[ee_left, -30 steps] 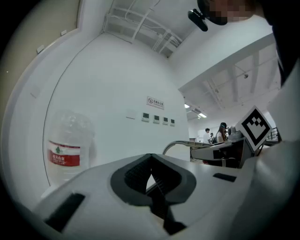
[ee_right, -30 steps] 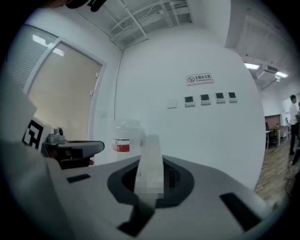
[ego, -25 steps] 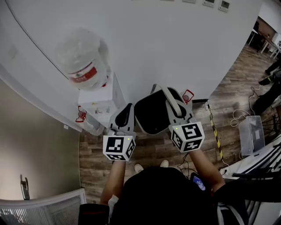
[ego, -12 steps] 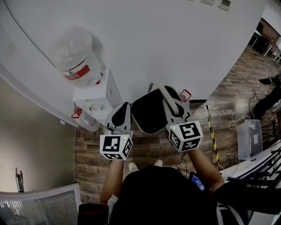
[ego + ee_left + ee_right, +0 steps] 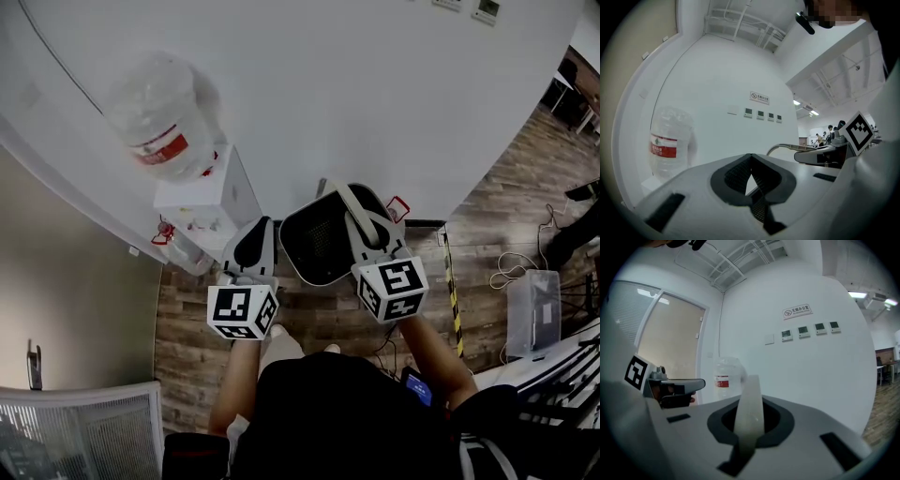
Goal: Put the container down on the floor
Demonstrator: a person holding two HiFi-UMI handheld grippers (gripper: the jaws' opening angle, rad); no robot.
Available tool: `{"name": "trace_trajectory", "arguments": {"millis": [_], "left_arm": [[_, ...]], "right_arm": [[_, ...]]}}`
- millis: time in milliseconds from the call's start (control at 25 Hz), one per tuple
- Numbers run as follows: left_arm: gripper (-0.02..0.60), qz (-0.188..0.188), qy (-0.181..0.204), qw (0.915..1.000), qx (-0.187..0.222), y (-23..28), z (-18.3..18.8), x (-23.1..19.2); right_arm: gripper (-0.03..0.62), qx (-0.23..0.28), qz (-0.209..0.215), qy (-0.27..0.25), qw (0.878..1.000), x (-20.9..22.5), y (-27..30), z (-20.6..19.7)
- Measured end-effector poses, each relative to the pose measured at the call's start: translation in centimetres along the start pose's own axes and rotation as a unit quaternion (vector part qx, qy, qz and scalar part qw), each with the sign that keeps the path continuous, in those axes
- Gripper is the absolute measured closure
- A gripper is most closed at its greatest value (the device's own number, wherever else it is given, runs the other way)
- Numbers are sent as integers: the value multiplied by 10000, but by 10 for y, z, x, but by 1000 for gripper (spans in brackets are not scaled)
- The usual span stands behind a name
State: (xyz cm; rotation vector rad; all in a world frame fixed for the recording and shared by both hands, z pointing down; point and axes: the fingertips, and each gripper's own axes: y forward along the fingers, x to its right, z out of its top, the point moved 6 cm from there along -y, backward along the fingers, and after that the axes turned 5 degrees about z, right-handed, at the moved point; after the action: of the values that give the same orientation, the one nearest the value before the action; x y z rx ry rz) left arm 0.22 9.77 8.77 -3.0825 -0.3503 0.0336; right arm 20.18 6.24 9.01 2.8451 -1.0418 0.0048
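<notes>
A dark round mesh container (image 5: 317,246) hangs above the wooden floor (image 5: 319,314) by a white strap handle (image 5: 356,208). My right gripper (image 5: 364,223) is shut on that handle, which shows as a pale band (image 5: 749,401) standing between its pads. My left gripper (image 5: 256,232) sits just left of the container's rim, level with the right one. Its jaws (image 5: 750,165) look shut, and I see nothing held between them. In the left gripper view the handle (image 5: 783,147) curves toward the right gripper.
A water dispenser (image 5: 202,202) with a clear bottle (image 5: 159,117) stands against the white wall, just left of the left gripper. A yellow-black tape strip (image 5: 454,286), cables and a clear plastic box (image 5: 531,309) lie on the floor to the right.
Both grippers and the hanging container have drifted a little to the left. The person's feet have shifted below. The right grip on the handle is unchanged.
</notes>
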Motion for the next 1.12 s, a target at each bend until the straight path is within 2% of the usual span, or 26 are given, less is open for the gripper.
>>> {"name": "trace_trajectory", "arguments": {"millis": [120,560,1120], "left_arm": [[565,33,91,9999,65,4,6,0],[565,-3,-18,10000,33,33,1,-16],[565,-130,13,9999,-35,109,6,-96]], "right_arm": [[564,18,45,12,10000,4,3,1],[563,34,96,25,9999,13,31,6],[564,8,-83,107,9999,25,135,22]]}}
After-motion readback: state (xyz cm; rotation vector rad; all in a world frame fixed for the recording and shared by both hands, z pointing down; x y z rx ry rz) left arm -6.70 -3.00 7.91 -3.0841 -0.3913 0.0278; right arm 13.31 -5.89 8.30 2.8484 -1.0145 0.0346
